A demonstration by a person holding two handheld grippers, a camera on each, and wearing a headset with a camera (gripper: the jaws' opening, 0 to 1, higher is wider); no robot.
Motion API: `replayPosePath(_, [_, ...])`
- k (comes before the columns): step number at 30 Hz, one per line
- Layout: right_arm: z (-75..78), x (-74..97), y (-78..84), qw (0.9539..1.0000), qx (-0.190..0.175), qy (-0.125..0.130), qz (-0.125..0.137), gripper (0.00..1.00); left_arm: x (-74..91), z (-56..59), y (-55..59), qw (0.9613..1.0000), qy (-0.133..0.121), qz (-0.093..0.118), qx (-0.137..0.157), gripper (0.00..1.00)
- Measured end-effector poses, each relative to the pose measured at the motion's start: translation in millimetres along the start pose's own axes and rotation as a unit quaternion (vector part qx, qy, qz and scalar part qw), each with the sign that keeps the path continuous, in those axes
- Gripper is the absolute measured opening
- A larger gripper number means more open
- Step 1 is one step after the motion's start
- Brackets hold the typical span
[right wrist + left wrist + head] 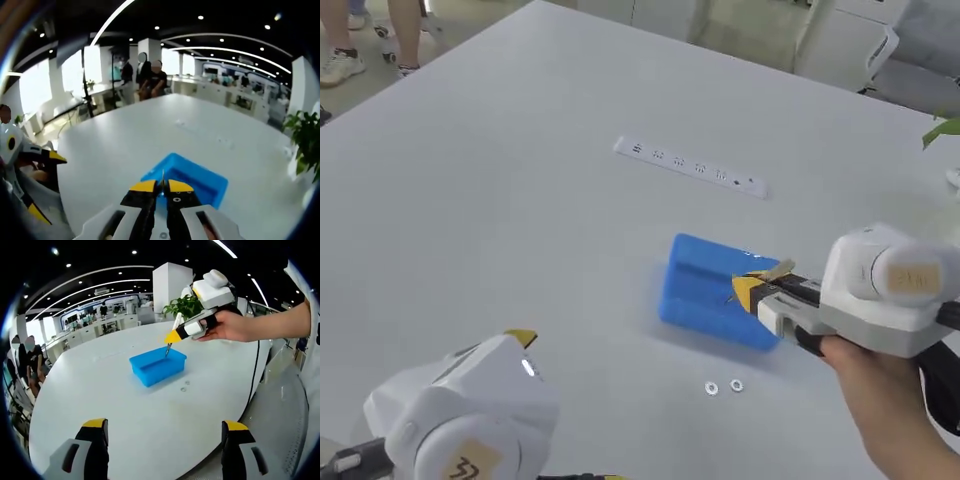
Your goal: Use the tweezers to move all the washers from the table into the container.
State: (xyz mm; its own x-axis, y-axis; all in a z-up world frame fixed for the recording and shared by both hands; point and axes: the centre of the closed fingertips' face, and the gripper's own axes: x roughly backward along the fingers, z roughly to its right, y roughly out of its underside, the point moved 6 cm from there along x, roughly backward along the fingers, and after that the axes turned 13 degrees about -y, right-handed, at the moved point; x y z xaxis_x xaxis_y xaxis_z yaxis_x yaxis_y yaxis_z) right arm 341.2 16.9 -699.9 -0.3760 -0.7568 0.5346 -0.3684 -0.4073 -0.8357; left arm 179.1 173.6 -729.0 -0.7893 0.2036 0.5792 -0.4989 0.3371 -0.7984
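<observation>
A blue container (705, 285) sits on the white table (520, 220). Over it my right gripper (747, 291) is shut on thin tweezers (168, 348), whose tip points down into the container (157, 366). Whether the tip holds a washer I cannot tell. Two small washers (711, 387) (736, 384) lie on the table just in front of the container; in the left gripper view the washers (183, 388) lie beside its near corner. My left gripper (162, 429) is open with nothing between its fingers, low at the near left (520, 345). In the right gripper view the jaws (162, 186) pinch the tweezers above the container (192, 177).
A white power strip (690, 165) lies further back on the table. A potted plant (187, 305) stands near the far edge. People stand beyond the table (150, 75). The other gripper (35, 160) shows low at the left of the right gripper view.
</observation>
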Motion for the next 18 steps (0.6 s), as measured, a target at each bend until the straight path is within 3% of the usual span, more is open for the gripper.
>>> replayPosePath(8, [-0.8, 0.8, 11.6, 0.9997, -0.015, -0.013, -0.015, 0.03, 0.1, 0.6, -3.4, 1.0, 0.001, 0.005, 0.003, 0.95])
replayPosePath(18, [-4.7, -5.4, 47.1, 0.997, -0.036, -0.029, -0.061, 0.03, 0.0, 2.1, 3.8, 1.0, 0.0, -0.007, -0.007, 0.95])
